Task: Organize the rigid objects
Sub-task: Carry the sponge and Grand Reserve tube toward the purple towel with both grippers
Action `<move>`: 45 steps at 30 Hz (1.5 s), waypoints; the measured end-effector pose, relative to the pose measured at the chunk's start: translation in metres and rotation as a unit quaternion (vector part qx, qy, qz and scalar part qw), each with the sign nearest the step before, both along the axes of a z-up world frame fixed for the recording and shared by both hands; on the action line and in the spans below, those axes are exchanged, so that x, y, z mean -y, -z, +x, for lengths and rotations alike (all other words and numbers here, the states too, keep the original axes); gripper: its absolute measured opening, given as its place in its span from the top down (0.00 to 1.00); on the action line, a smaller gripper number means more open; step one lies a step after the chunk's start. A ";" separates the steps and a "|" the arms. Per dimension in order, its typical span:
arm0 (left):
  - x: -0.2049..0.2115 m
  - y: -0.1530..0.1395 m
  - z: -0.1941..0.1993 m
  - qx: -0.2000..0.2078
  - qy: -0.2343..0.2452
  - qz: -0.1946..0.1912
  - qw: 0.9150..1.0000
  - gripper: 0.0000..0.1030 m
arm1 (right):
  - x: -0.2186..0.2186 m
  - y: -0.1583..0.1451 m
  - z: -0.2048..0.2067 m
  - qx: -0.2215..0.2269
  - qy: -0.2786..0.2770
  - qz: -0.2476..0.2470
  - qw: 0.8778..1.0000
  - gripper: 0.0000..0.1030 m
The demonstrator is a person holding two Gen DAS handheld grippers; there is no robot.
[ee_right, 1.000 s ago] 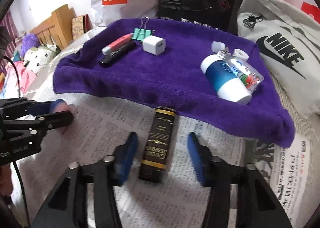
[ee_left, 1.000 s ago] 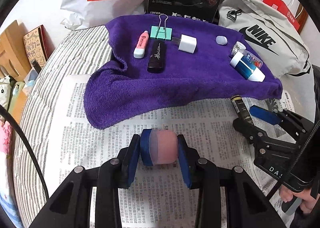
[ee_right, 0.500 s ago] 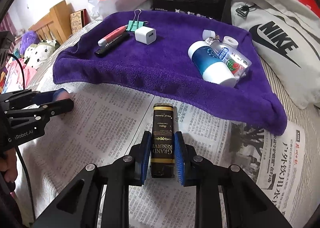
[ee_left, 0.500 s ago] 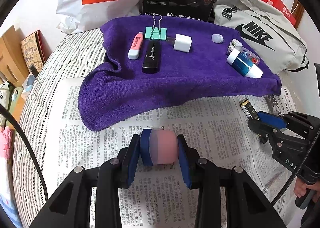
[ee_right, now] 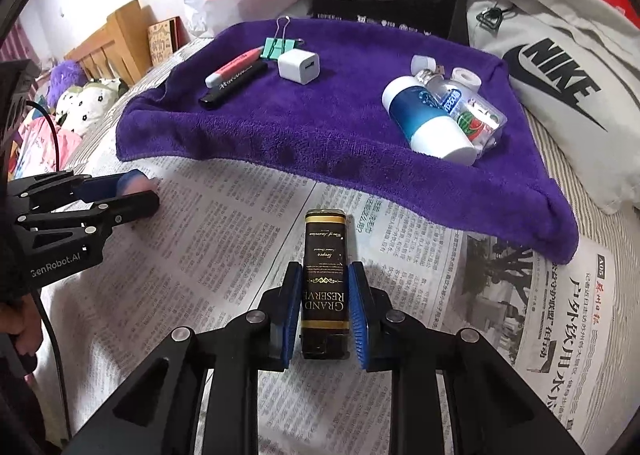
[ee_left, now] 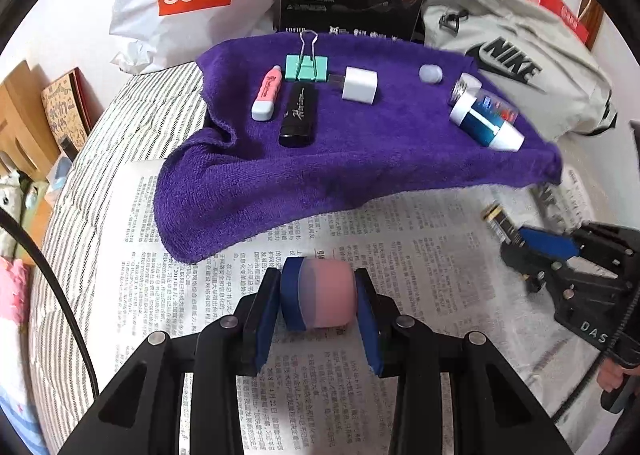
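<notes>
Your right gripper pinches the lighter, its long axis pointing ahead at the towel; your left gripper clamps a capsule.

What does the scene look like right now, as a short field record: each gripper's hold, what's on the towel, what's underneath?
left gripper: shut on pink and blue cylinder
right gripper: shut on black lighter labelled Grand Reserve
work surface: newspaper spread flat
purple towel: beyond both grippers, partly over the newspaper
on towel, left group: pink eraser pen, black Horizon lighter, green binder clip, white charger cube
on towel, right group: blue and white bottle, clear packet
</notes>
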State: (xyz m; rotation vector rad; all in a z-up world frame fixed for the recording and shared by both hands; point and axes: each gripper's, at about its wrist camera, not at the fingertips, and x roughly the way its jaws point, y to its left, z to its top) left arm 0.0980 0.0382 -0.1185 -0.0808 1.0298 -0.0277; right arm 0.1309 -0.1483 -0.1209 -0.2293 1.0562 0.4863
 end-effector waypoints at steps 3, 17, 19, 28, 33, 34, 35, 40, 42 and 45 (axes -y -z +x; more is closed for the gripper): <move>-0.004 -0.003 -0.003 -0.004 -0.002 -0.002 1.000 0.66 | 0.002 -0.005 -0.003 -0.004 -0.014 0.001 1.000 0.77; -0.002 -0.035 -0.007 0.006 0.012 -0.027 1.000 0.66 | 0.034 -0.031 -0.013 0.010 -0.024 0.039 0.999 0.77; -0.001 -0.038 -0.006 0.008 0.015 -0.027 1.000 0.66 | 0.039 -0.032 -0.014 0.011 -0.025 0.043 0.999 0.77; -0.003 -0.057 0.004 0.016 0.018 -0.015 1.000 0.66 | 0.046 -0.039 -0.004 0.017 -0.024 0.065 0.997 0.77; -0.003 -0.060 0.015 0.015 0.025 -0.013 0.999 0.66 | 0.045 -0.046 0.011 0.022 -0.021 0.079 0.996 0.77; -0.002 -0.060 0.018 0.014 0.026 -0.013 0.999 0.66 | 0.045 -0.048 0.014 0.022 -0.022 0.081 0.996 0.77; -0.002 -0.059 0.020 0.013 0.025 -0.012 1.000 0.66 | 0.044 -0.050 0.018 0.024 -0.021 0.083 0.996 0.77; -0.002 -0.058 0.033 0.011 0.027 -0.017 0.999 0.66 | 0.036 -0.059 0.038 0.035 -0.022 0.085 0.995 0.77; -0.003 -0.056 0.039 0.009 0.027 -0.017 0.999 0.66 | 0.030 -0.061 0.049 0.039 -0.023 0.087 0.995 0.77; -0.004 -0.055 0.048 0.005 0.029 -0.014 0.999 0.66 | 0.023 -0.061 0.064 0.041 -0.023 0.086 0.995 0.77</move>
